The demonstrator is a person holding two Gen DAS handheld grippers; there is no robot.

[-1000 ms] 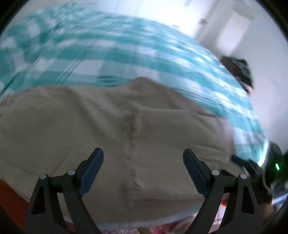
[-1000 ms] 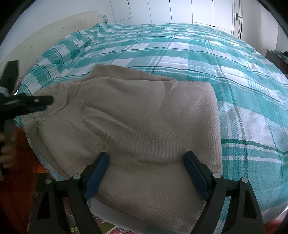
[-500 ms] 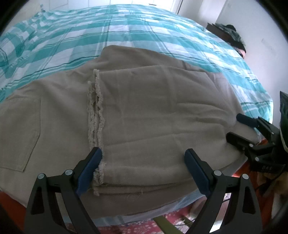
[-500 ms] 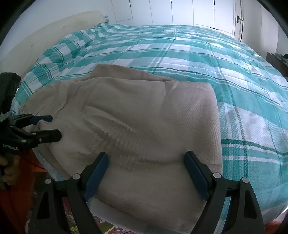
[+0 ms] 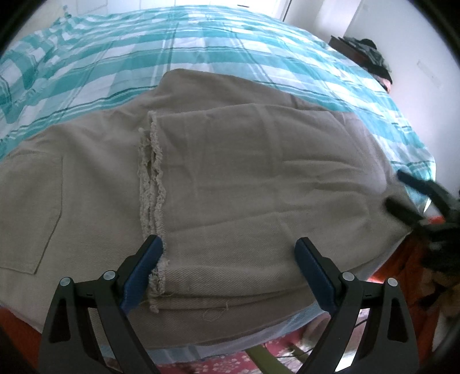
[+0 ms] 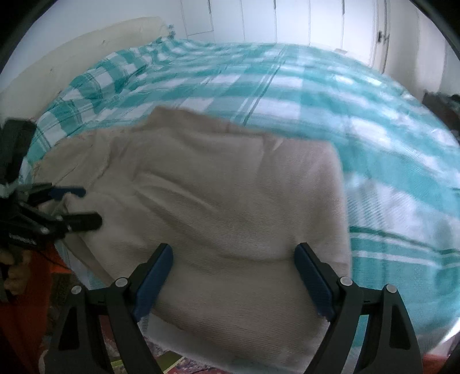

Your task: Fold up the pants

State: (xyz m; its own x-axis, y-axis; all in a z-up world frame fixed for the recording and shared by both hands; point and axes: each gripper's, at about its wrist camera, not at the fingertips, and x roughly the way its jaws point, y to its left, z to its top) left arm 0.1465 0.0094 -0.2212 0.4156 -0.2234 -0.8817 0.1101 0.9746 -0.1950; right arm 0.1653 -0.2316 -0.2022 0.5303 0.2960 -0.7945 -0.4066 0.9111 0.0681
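Note:
Beige pants [image 5: 244, 184] lie folded near the front edge of the bed, legs doubled over the seat; their frayed hems [image 5: 151, 172] run down the middle, and a back pocket [image 5: 28, 213] shows at left. My left gripper [image 5: 230, 264] is open and empty, its jaws standing over the near edge at the hems. My right gripper [image 6: 233, 267] is open and empty over the folded end of the pants [image 6: 224, 207]. Each gripper shows in the other's view, the right one [image 5: 402, 190] at the pants' right end, the left one [image 6: 83, 207] at their left end.
The bed carries a teal and white checked cover [image 5: 218, 49] stretching far behind the pants. A dark pile of things [image 5: 371, 54] sits beyond the bed's far right corner. White cupboard doors [image 6: 287, 20] stand behind. A patterned floor [image 5: 258, 359] shows below the bed edge.
The left gripper has swung and settled low over the hems at the pants' near edge. The right gripper has shifted, its view now blurred. Both stay open.

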